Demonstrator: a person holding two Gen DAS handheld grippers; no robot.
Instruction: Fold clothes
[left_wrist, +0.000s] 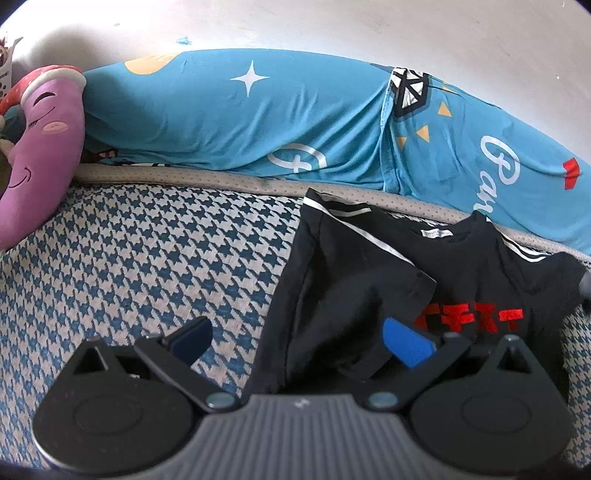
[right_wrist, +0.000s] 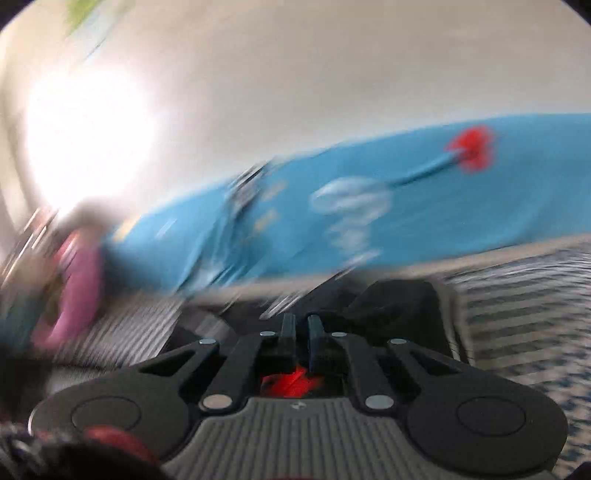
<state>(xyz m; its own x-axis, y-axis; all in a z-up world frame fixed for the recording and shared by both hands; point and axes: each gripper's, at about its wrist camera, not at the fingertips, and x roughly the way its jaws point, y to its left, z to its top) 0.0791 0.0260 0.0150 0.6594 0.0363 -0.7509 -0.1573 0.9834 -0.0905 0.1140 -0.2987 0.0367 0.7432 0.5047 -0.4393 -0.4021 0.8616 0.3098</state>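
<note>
The black T-shirt (left_wrist: 369, 280) with red lettering lies on the houndstooth bed cover (left_wrist: 147, 266) at lower right of the left wrist frame, one sleeve folded over its front. The left tool (left_wrist: 295, 338) is released, its blue pads spread wide above the shirt's edge. In the blurred right wrist frame, the right tool (right_wrist: 302, 326) is clenched on black cloth. A blue bolster (left_wrist: 258, 122) crosses the upper frame.

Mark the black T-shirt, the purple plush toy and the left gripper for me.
black T-shirt (left_wrist: 476, 273), left wrist view, chest above the red print.
purple plush toy (left_wrist: 44, 147), left wrist view, its face.
left gripper (left_wrist: 295, 338), left wrist view, midway between fingertips.
</note>
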